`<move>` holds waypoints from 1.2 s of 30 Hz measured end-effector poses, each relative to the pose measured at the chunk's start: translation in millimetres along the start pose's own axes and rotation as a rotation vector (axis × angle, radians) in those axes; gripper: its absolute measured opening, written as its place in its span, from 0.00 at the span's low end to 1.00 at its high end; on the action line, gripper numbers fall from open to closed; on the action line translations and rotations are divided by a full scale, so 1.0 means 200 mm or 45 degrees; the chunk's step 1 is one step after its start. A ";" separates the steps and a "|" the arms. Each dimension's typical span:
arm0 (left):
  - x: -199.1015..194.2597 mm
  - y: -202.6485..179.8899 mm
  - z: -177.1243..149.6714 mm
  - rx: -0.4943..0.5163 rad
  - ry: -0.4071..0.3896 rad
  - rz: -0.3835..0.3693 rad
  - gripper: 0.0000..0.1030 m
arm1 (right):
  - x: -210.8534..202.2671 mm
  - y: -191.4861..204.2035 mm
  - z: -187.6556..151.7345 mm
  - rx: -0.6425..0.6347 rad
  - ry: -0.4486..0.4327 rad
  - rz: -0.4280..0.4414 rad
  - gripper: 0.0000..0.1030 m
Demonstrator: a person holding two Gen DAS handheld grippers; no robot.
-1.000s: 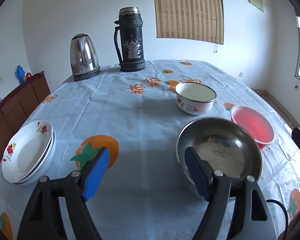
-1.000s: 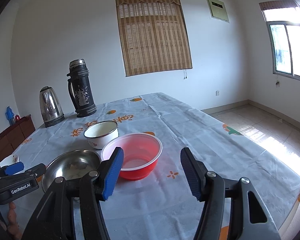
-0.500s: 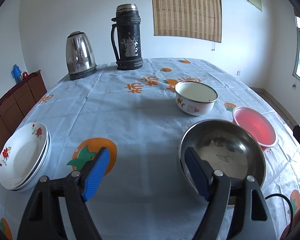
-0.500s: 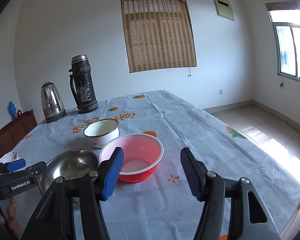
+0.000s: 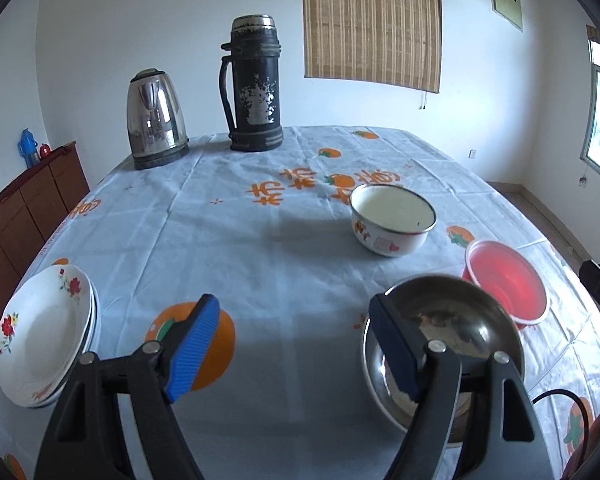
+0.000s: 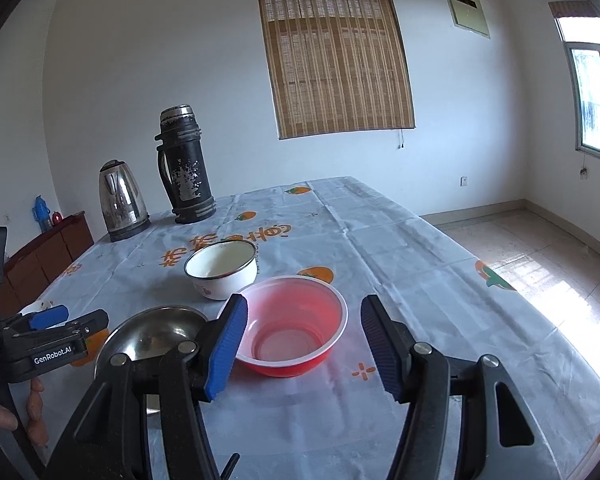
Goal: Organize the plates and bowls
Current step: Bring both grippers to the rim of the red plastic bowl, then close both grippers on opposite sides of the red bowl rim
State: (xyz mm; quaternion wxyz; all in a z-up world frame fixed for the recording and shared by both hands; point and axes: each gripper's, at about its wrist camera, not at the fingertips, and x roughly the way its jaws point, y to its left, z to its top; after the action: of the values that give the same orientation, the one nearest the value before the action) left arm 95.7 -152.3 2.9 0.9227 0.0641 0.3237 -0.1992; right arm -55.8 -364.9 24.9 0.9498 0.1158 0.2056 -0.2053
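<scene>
Plates look sorted, bowls not so much yet

White plates (image 5: 40, 336) sit stacked at the worktop's (image 5: 268, 248) left edge; steel bowl (image 5: 460, 328), red bowl (image 6: 292, 324) and enamel bowl (image 6: 222, 268) sit separately, un-nested. Left tool (image 5: 296, 344) and right tool (image 6: 300, 344) both spread wide, pinching nothing.

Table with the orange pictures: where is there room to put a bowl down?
Bare cloth lies between the stack of white flowered plates and the steel bowl, and beyond the red plastic bowl. It is crowded where the white enamel bowl, red and steel bowls cluster.
</scene>
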 end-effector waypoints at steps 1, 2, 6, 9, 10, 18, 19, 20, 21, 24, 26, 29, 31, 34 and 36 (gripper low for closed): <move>0.00 0.00 0.01 0.001 -0.004 0.000 0.76 | 0.01 -0.01 0.01 0.003 -0.001 0.004 0.59; 0.00 0.00 0.02 0.006 -0.007 0.004 0.76 | 0.01 -0.01 0.02 -0.001 -0.004 0.003 0.58; 0.01 -0.01 0.02 0.015 -0.010 -0.017 0.76 | 0.03 -0.06 0.06 0.011 0.010 -0.030 0.50; 0.04 -0.03 0.03 0.031 0.010 -0.025 0.76 | 0.05 -0.10 0.05 0.017 0.025 -0.053 0.47; 0.05 -0.04 0.03 0.031 0.014 -0.024 0.76 | 0.05 -0.11 0.06 0.023 0.030 -0.055 0.47; 0.06 -0.03 0.12 0.027 -0.008 -0.027 0.76 | 0.11 -0.11 0.13 0.018 0.059 0.018 0.47; 0.05 -0.03 0.13 0.017 -0.016 -0.028 0.76 | 0.13 -0.10 0.15 0.024 0.071 0.041 0.47; 0.04 -0.02 0.14 0.010 -0.024 -0.033 0.76 | 0.15 -0.10 0.17 0.028 0.080 0.050 0.47; 0.03 -0.02 0.15 0.011 -0.032 -0.042 0.76 | 0.16 -0.10 0.18 0.027 0.087 0.044 0.47; 0.02 -0.05 0.16 0.040 -0.037 -0.052 0.76 | 0.18 -0.12 0.20 0.020 0.096 0.011 0.47; 0.03 -0.08 0.15 0.057 -0.030 -0.068 0.76 | 0.18 -0.15 0.20 0.022 0.101 -0.004 0.47; 0.05 -0.13 0.15 0.083 -0.010 -0.103 0.76 | 0.17 -0.20 0.18 0.036 0.113 -0.023 0.47; 0.05 -0.17 0.16 0.089 0.002 -0.135 0.76 | 0.17 -0.23 0.17 0.054 0.126 -0.017 0.47; 0.04 -0.24 0.18 0.125 -0.003 -0.177 0.76 | 0.17 -0.25 0.15 0.050 0.135 -0.020 0.47; 0.05 -0.29 0.21 0.142 0.013 -0.197 0.76 | 0.18 -0.25 0.14 0.046 0.148 -0.012 0.47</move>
State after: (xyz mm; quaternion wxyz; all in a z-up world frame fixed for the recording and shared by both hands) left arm 103.4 -219.2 29.1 0.8979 0.0910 0.3207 -0.2874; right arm -37.9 -430.9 27.2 0.9331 0.1436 0.2573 -0.2064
